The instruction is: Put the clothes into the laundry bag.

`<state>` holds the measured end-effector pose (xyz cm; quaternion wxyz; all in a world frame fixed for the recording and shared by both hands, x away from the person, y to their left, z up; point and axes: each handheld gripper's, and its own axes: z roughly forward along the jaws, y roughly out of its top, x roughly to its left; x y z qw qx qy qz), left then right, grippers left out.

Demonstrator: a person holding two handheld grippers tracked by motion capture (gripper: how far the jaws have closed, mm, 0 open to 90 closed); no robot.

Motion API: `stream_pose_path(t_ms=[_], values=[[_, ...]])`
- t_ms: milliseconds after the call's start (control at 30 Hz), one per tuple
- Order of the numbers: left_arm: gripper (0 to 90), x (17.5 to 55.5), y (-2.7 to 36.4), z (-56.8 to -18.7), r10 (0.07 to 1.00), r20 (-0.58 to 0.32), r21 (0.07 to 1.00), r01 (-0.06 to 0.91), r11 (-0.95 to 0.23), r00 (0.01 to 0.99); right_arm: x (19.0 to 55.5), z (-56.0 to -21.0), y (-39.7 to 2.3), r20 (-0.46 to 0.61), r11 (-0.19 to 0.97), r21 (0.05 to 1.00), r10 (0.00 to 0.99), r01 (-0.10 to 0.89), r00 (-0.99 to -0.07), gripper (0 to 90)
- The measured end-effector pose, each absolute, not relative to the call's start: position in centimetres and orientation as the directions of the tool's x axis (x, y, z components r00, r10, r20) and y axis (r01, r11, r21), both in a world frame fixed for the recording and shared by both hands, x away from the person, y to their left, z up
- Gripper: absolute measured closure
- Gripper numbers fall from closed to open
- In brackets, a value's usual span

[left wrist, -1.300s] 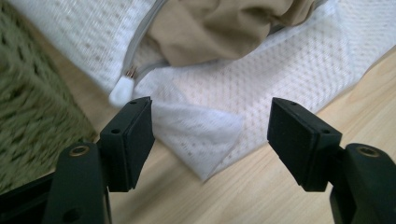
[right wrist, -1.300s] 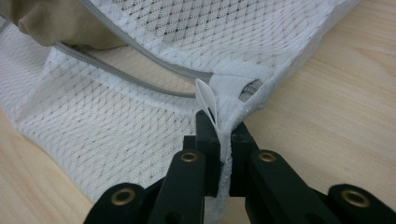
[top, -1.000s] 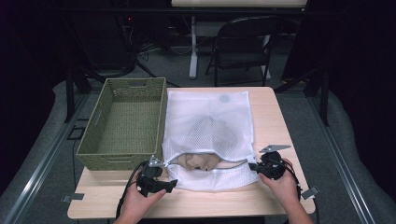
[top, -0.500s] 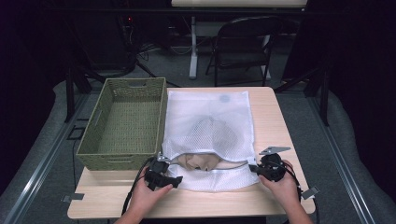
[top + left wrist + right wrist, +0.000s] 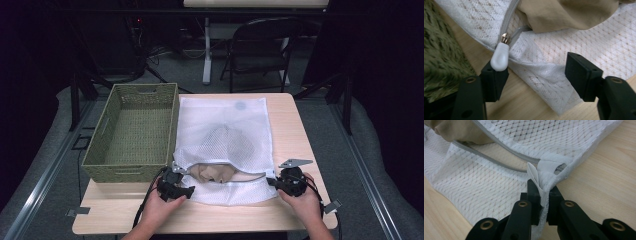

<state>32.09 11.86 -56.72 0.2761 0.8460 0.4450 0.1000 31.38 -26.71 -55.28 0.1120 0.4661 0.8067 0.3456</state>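
High view shows the white mesh laundry bag point(image 5: 223, 135) lying flat on the table point(image 5: 295, 120), just right of the green woven basket point(image 5: 131, 132), with a tan garment point(image 5: 214, 172) bulging out of its open near edge. Since a second ago the left gripper point(image 5: 176, 181) has slid in from the near left to the bag's near-left corner, and its jaws have just been closing. Left gripper view has them standing apart, astride a fold of mesh, the white zipper pull point(image 5: 499, 57) resting against one pad. The right gripper point(image 5: 286, 181) has not shifted: its jaws are pinched tight on the bag's near-right corner beside the zipper end point(image 5: 550, 167).
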Motion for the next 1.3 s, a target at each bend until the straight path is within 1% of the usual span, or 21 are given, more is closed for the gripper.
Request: stream_pose_path(t_ms=[100, 167, 200, 233, 267, 300, 367, 433, 467, 500, 600, 633, 667, 800, 833, 867, 900, 1067, 1300], values=[[41.4, 32.1, 11.9, -56.7, 0.809, -0.067, 0.562, 0.692, -0.453, 0.584, 31.3, -55.4, -26.7, 0.13, 0.341, 0.663, 0.825, 0.667, -0.551, 80.5], [47.9, 32.0, 11.9, -56.7, 0.807, -0.066, 0.563, 0.69, -0.456, 0.587, 31.2, -55.5, -26.6, 0.127, 0.344, 0.662, 0.824, 0.666, -0.552, 77.9], [47.9, 32.0, 11.8, -56.7, 0.805, -0.069, 0.564, 0.689, -0.456, 0.589, 31.2, -55.5, -26.6, 0.127, 0.344, 0.662, 0.824, 0.666, -0.552, 77.9], [53.5, 31.9, 11.8, -56.7, 0.8, -0.064, 0.567, 0.682, -0.462, 0.596, 31.2, -55.6, -26.5, 0.137, 0.339, 0.655, 0.826, 0.676, -0.547, 73.3], [56.0, 31.9, 11.8, -56.7, 0.8, -0.064, 0.567, 0.682, -0.462, 0.596, 31.2, -55.6, -26.5, 0.137, 0.339, 0.655, 0.826, 0.676, -0.547, 73.3], [57.6, 31.8, 11.7, -56.7, 0.797, -0.065, 0.571, 0.677, -0.463, 0.6, 31.1, -55.7, -26.3, 0.101, 0.37, 0.641, 0.828, 0.673, -0.552, 70.6], [60.9, 31.8, 11.6, -56.7, 0.792, -0.068, 0.572, 0.674, -0.467, 0.606, 31.0, -55.7, -26.1, 0.078, 0.379, 0.651, 0.828, 0.658, -0.555, 68.0], [64.3, 31.8, 11.6, -56.6, 0.788, -0.069, 0.572, 0.672, -0.471, 0.611, 30.9, -55.6, -25.9, 0.076, 0.378, 0.664, 0.824, 0.645, -0.562, 68.0], [64.3, 31.8, 11.7, -56.7, 0.787, -0.071, 0.573, 0.67, -0.471, 0.613, 30.9, -55.6, -25.9, 0.076, 0.378, 0.664, 0.824, 0.645, -0.562, 68.0], [67.6, 31.7, 11.7, -56.7, 0.78, -0.078, 0.577, 0.666, -0.472, 0.621, 30.9, -55.7, -25.7, 0.081, 0.383, 0.662, 0.818, 0.644, -0.57, 68.0], [72.3, 31.7, 11.7, -56.7, 0.773, -0.084, 0.578, 0.663, -0.476, 0.629, 30.8, -55.7, -25.7, 0.071, 0.39, 0.655, 0.821, 0.647, -0.566, 67.4], [72.3, 31.7, 11.7, -56.7, 0.77, -0.09, 0.578, 0.663, -0.476, 0.631, 30.8, -55.8, -25.7, 0.073, 0.386, 0.654, 0.824, 0.65, -0.562, 67.6], [74.4, 31.7, 11.7, -56.7, 0.772, -0.091, 0.581, 0.663, -0.472, 0.629, 30.8, -55.8, -25.7, 0.088, 0.383, 0.647, 0.821, 0.66, -0.564, 71.0], [75.8, 31.8, 11.8, -56.7, 0.771, -0.105, 0.58, 0.668, -0.466, 0.628, 30.9, -55.6, -26.0, 0.106, 0.372, 0.65, 0.819, 0.662, -0.564, 81.0], [76.2, 31.8, 11.8, -56.8, 0.771, -0.107, 0.582, 0.668, -0.463, 0.628, 30.9, -55.6, -26.0, 0.116, 0.366, 0.651, 0.817, 0.665, -0.564, 83.0], [76.5, 31.8, 11.8, -56.8, 0.771, -0.107, 0.582, 0.668, -0.463, 0.628, 30.9, -55.6, -26.0, 0.116, 0.366, 0.651, 0.817, 0.665, -0.564, 83.0], [76.7, 31.9, 11.9, -56.7, 0.767, -0.109, 0.581, 0.666, -0.467, 0.633, 30.9, -55.7, -26.0, 0.111, 0.378, 0.637, 0.817, 0.671, -0.566, 85.6], [82.7, 31.9, 11.8, -56.7, 0.763, -0.108, 0.581, 0.663, -0.471, 0.637, 30.8, -55.6, -25.8, 0.1, 0.393, 0.627, 0.816, 0.673, -0.57, 87.4], [85.7, 32.1, 11.9, -56.6, 0.763, -0.109, 0.578, 0.665, -0.473, 0.637, 30.8, -55.6, -25.6, 0.08, 0.405, 0.626, 0.816, 0.666, -0.572, 87.7]])
